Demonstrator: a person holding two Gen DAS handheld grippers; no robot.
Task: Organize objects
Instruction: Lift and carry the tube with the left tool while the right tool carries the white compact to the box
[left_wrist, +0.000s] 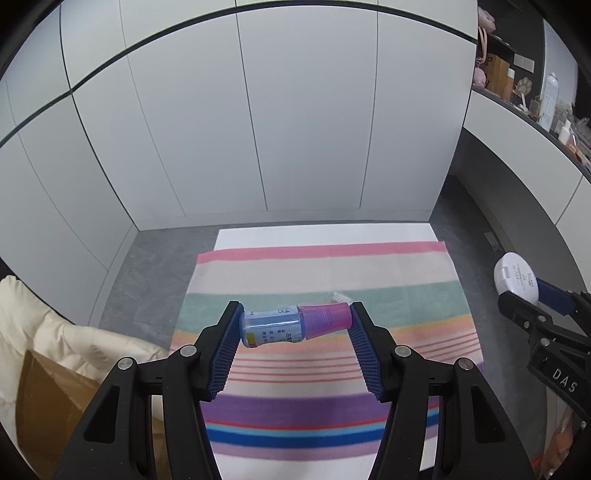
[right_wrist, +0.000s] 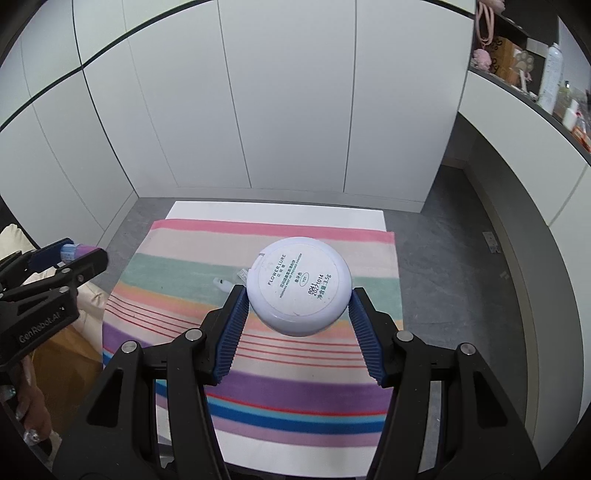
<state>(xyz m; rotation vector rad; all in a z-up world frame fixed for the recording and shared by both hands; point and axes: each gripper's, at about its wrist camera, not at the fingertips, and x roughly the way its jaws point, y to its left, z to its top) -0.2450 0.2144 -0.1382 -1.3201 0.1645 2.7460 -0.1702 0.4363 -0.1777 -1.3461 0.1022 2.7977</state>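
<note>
Item one: left gripper (left_wrist: 295, 325), black frame with blue ribbed pads, is holding a small bottle (left_wrist: 273, 326) crosswise between its fingertips. The jaws are standing partly apart, closed only as far as the bottle's length allows. The left pad is pressing on the bottle's blue labelled base end, the right pad on its magenta cap (left_wrist: 327, 320) (label text too small to read). The bottle is hanging at the very tips, clear of the striped towel (left_wrist: 332, 266) below.

Item two: right gripper (right_wrist: 297, 302), same build, is gripping a round white compact case (right_wrist: 300, 286) by its rim, one pad on either side. The case is sitting at the tips, tilted so its printed underside is facing the camera, and is held above the towel.

Item three: small clear packet (left_wrist: 338, 296), lying on the towel's green stripe, beyond and beneath both sets of fingertips, touching neither.

Item four: white table (right_wrist: 273, 210), showing past the towel's far edge.
</note>
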